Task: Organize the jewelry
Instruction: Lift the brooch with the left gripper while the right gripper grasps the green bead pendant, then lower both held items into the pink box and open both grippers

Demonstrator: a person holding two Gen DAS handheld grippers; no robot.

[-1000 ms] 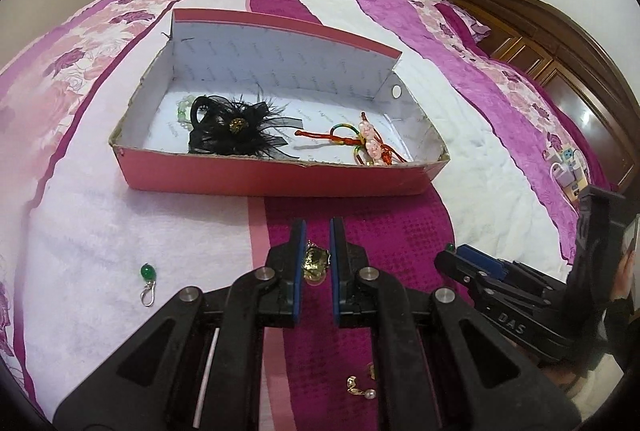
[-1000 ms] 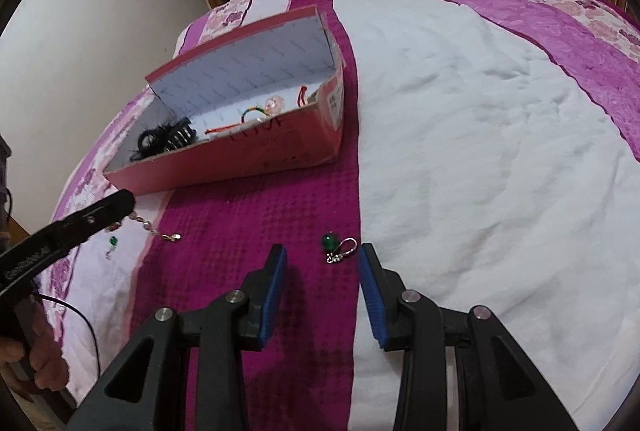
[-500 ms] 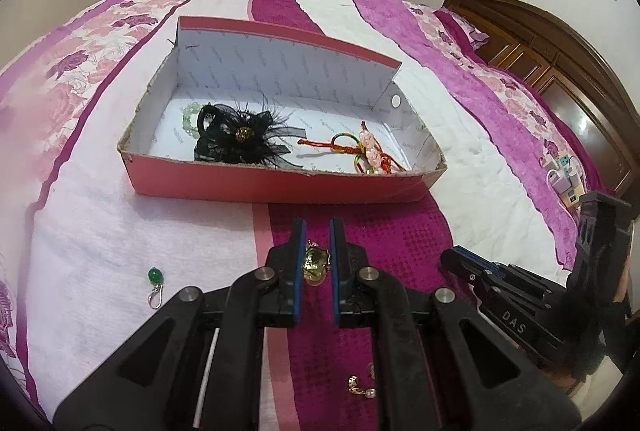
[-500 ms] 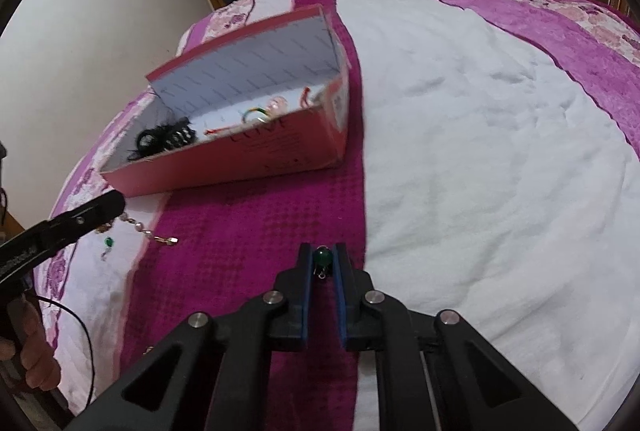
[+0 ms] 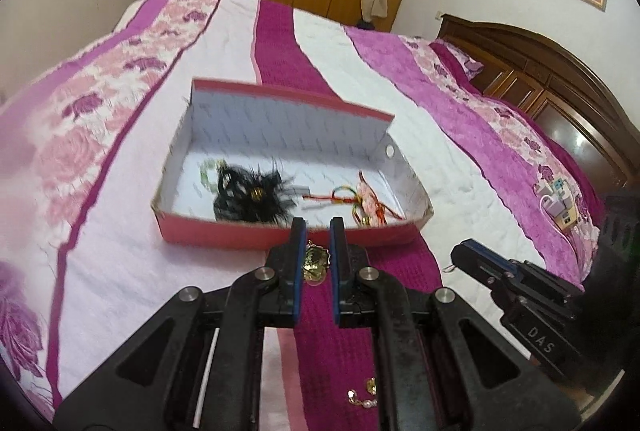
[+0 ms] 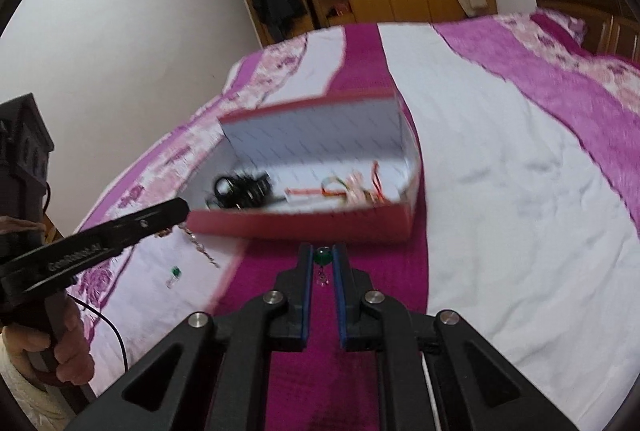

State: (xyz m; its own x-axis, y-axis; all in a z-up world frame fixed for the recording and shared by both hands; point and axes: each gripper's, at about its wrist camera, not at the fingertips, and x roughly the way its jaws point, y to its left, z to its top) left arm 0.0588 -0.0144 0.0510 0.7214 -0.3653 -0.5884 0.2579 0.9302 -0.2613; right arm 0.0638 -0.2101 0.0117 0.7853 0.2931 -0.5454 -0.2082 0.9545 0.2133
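Fingers pinched on both sides, left gripper (image 5: 316, 263) holding a gold pendant (image 5: 315, 263), right gripper (image 6: 323, 258) a green earring (image 6: 322, 256); next, carry both over the pink box (image 5: 280, 233) rim and release.

Right claw (image 6: 323, 258) clamps green earring (image 6: 322, 256); pink box (image 6: 312, 227) just beyond.

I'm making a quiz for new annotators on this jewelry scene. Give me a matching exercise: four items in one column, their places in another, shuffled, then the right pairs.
Items:
1. gold pendant
2. green bead earring
3. black feather hairpiece
4. pearl earrings

Places:
A. lying loose on the bedspread
B. between the left tongs
C. inside the pink box
D. between the right tongs

Pairs: 1-B, 2-D, 3-C, 4-A
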